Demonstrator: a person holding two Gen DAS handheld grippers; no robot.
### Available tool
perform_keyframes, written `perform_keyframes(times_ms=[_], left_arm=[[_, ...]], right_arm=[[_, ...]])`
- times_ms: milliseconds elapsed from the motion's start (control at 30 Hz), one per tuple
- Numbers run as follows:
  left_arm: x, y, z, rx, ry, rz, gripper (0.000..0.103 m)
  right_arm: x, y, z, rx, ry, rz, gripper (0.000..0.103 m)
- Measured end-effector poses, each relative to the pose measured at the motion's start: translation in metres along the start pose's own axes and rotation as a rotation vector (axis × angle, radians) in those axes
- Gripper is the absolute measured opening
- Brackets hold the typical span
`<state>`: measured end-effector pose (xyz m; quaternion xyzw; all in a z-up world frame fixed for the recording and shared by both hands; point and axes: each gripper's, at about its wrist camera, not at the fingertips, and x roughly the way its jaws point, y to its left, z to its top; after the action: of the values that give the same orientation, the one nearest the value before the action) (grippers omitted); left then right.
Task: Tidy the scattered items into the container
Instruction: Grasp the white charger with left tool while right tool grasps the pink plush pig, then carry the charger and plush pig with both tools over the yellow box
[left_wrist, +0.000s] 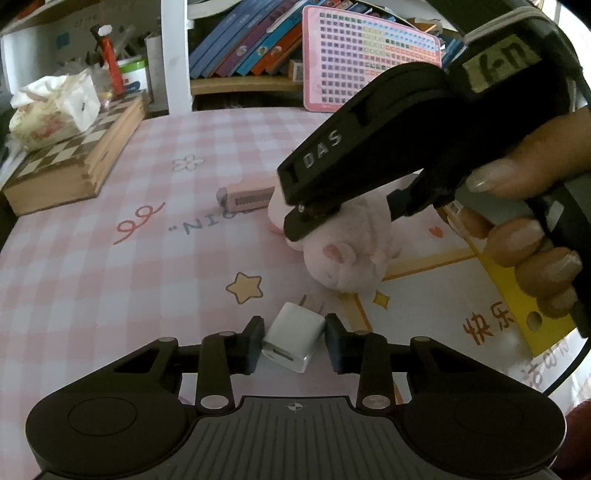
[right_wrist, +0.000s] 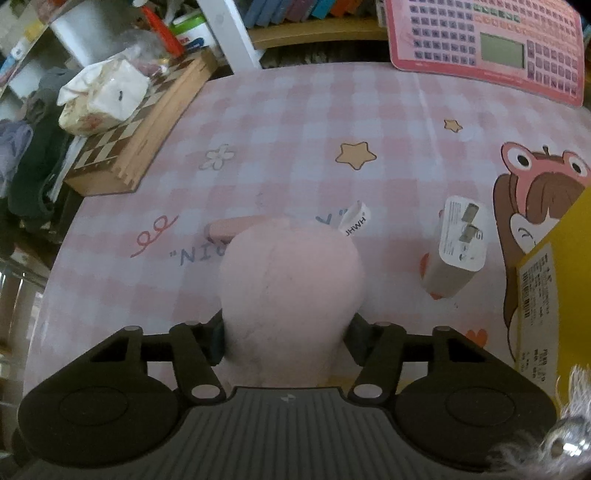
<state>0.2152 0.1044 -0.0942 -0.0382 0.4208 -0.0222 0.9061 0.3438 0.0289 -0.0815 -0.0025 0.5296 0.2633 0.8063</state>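
Observation:
My left gripper (left_wrist: 294, 338) is shut on a small white plug charger (left_wrist: 293, 341), just above the pink checked tablecloth. My right gripper (right_wrist: 286, 339) is shut on a pink plush toy (right_wrist: 290, 291); in the left wrist view the right gripper (left_wrist: 314, 218) grips the plush (left_wrist: 351, 254) from above. A pink stick-shaped item (left_wrist: 247, 197) lies behind the plush, partly hidden in the right wrist view (right_wrist: 231, 227). A larger white charger (right_wrist: 456, 243) lies to the plush's right. The yellow container (right_wrist: 554, 295) is at the right edge, also in the left wrist view (left_wrist: 517, 295).
A wooden chessboard box (left_wrist: 74, 162) with a tissue pack (left_wrist: 51, 107) on it stands at the back left. A pink keyboard toy (right_wrist: 487, 48) leans against the bookshelf (left_wrist: 243, 44) at the back. A fuzzy grey thing (right_wrist: 565, 435) shows at the lower right.

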Motion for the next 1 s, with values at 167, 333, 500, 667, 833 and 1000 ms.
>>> perform_keyframes(times_ms=[167,333,500,667,833,1000], left_arm=[[-0.014,0.003,0.0,-0.021,-0.025,0.006,0.034],[-0.028,0.005,-0.001,-0.031,-0.05,0.015,0.034],[-0.046,0.006,-0.007,-0.037,-0.075,0.02,0.034],[-0.066,0.012,-0.014,-0.044,-0.1,0.019,0.034],[-0.086,0.012,-0.022,-0.04,-0.13,0.02,0.034],[-0.104,0.011,-0.028,-0.029,-0.153,0.024,0.034]], right_arm=[[-0.018,0.002,-0.004,-0.018,-0.041,0.007,0.055],[-0.038,0.002,-0.011,-0.013,-0.062,0.025,0.055],[-0.061,0.008,-0.022,-0.038,-0.091,0.04,0.055],[-0.086,0.011,-0.036,-0.064,-0.124,0.047,0.056],[-0.109,0.008,-0.053,-0.065,-0.143,0.045,0.056],[-0.124,0.005,-0.072,-0.036,-0.151,0.036,0.056]])
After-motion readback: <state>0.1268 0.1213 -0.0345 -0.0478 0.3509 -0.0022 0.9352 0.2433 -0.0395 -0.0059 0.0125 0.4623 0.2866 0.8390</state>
